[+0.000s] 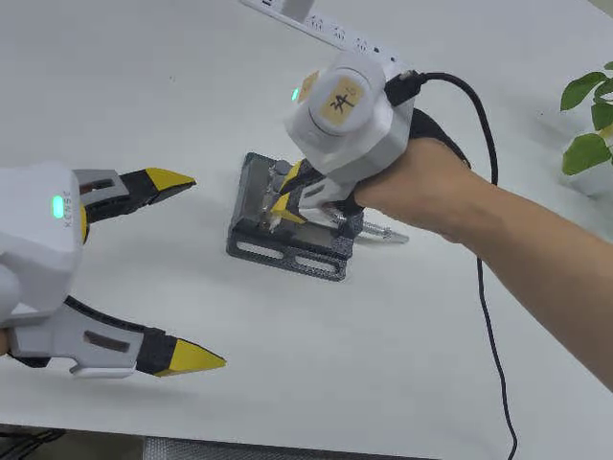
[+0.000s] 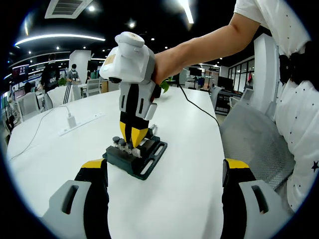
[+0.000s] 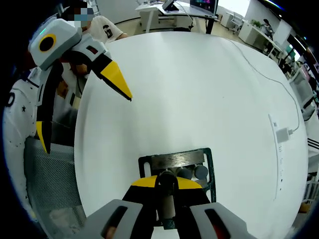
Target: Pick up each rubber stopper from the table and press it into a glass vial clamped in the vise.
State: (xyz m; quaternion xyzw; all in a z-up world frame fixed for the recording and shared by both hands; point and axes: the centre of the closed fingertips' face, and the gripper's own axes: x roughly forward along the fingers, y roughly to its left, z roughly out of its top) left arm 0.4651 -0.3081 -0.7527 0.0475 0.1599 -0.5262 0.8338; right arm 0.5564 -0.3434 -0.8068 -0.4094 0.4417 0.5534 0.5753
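A dark grey vise stands mid-table with several glass vials clamped in it, and two of the vials carry dark stoppers. My right gripper points down onto the vise, shut on a dark rubber stopper that sits on top of a vial. My left gripper hangs open and empty to the left of the vise, well apart from it.
A white power strip lies at the table's far edge. The right gripper's black cable trails across the table. A green plant stands at the right. A mesh chair is beside the table.
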